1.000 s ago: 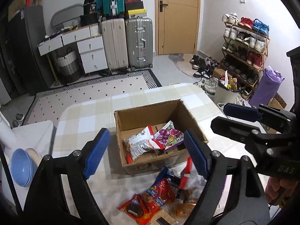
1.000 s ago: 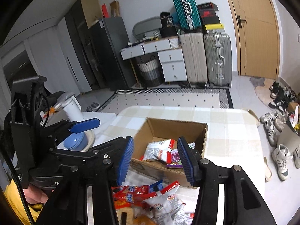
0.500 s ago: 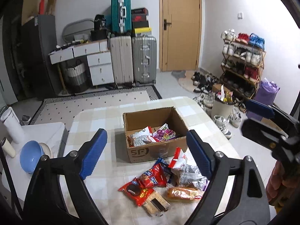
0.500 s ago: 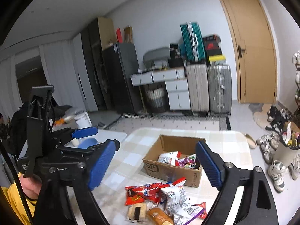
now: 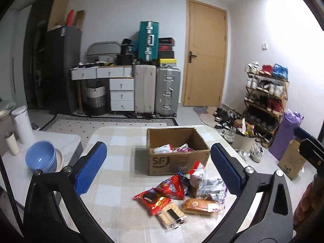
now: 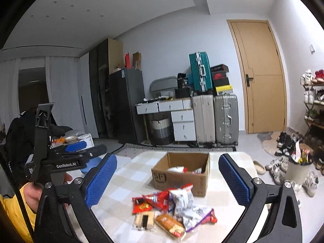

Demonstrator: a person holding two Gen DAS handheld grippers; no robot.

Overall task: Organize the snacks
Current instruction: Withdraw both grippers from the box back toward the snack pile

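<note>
Two or three snack packets are seen lying inside the cardboard box (image 5: 178, 154), which stands open at the middle of the checked table (image 5: 121, 162); the task is judged only partly done. Most of the snacks are left outside, in a loose pile (image 5: 182, 194) on the near side of the box: a red biscuit packet (image 5: 151, 199), a clear pack of sandwich crackers (image 5: 172, 214), a wrapped bread roll (image 5: 200, 204), and several crumpled silver and red bags. None of these is being touched.

Nothing is held by either tool. The left gripper (image 5: 159, 170) is spread wide with only air between its blue pads, and the right gripper (image 6: 168, 179) is spread just as wide and equally empty; both sets of jaws have just been opening.

Compared with the earlier frames, both grippers are found drawn back from the box towards the near edge of the table, so the whole pile, formerly half hidden below, is brought into view. Box contents and pile appear unchanged.
</note>
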